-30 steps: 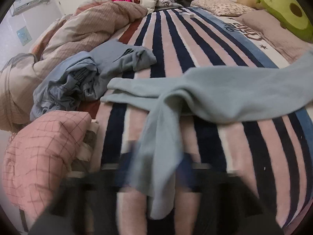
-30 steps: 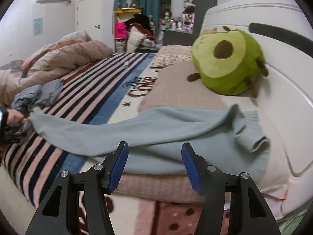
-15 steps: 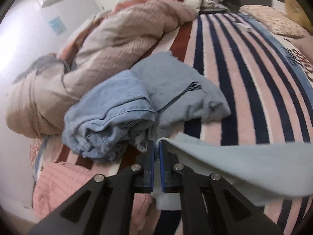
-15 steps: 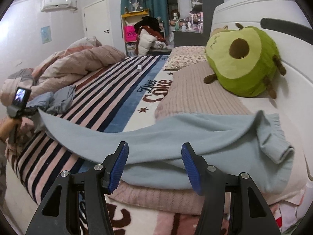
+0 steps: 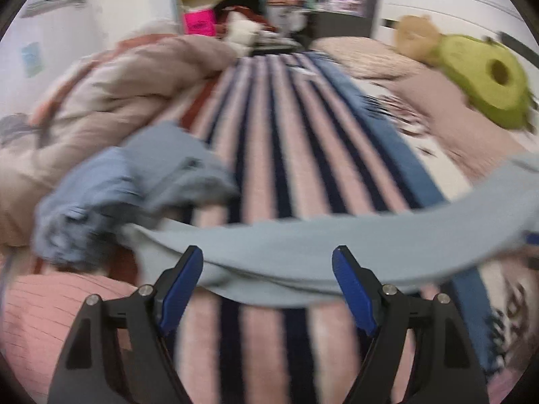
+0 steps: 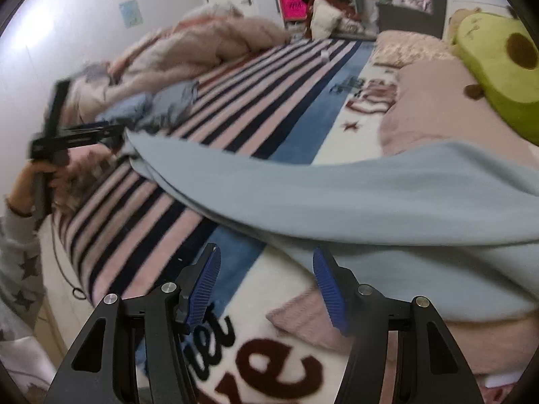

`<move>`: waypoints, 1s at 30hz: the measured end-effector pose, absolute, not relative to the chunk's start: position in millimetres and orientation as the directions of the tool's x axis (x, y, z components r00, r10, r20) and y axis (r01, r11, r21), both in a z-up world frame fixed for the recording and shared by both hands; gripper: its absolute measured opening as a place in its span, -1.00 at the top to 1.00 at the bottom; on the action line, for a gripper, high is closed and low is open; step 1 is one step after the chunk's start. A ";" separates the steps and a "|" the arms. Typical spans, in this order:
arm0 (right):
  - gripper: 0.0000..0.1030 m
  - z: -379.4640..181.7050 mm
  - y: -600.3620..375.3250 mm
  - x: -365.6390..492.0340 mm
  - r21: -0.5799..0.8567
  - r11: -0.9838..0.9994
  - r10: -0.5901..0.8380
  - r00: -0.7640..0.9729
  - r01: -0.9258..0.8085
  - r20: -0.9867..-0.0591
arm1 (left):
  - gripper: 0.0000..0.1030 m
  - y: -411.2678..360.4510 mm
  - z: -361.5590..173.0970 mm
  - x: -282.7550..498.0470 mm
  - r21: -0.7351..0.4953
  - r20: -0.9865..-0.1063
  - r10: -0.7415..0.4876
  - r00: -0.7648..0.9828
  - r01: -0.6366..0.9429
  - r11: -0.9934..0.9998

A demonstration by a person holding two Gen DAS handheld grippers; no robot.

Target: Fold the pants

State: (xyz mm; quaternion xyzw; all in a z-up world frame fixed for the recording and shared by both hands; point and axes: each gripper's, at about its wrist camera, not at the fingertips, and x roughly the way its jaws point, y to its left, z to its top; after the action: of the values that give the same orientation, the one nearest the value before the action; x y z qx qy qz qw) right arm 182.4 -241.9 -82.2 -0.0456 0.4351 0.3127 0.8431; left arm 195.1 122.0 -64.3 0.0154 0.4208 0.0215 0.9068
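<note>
Lying stretched across the striped blanket [image 5: 279, 155], the pale-blue pants [image 5: 303, 245] sit ungripped (left gripper [image 5: 267, 289] and right gripper [image 6: 266, 286] both gape apart).

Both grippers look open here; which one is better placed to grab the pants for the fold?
Probably the left gripper: its open jaws straddle the edge of the pants. The right gripper is open too, with only one finger near the cloth.
</note>
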 end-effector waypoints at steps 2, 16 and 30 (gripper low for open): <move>-0.02 -95.3 -230.7 191.3 0.214 0.799 0.490 0.402 -0.562 -0.773 | -0.47 104.0 -74.8 190.1 0.006 -0.774 -0.014 0.633 0.029 1.000; 0.02 -96.3 -205.9 281.7 0.204 0.835 0.464 0.456 -0.511 -0.759 | -0.47 70.6 -115.2 211.3 -0.059 -0.789 -0.130 0.600 0.138 0.989; 0.05 -86.5 -245.1 355.3 0.276 0.909 0.409 0.544 -0.313 -0.733 | -0.47 97.2 -141.5 295.6 -0.039 -0.838 -0.049 0.543 0.030 0.999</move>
State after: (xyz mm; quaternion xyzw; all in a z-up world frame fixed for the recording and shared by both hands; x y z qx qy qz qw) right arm 355.3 -245.1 -86.5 0.0558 0.4310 0.2061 0.8767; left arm 295.6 97.2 -141.5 -0.0100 0.4773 -0.0226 0.8784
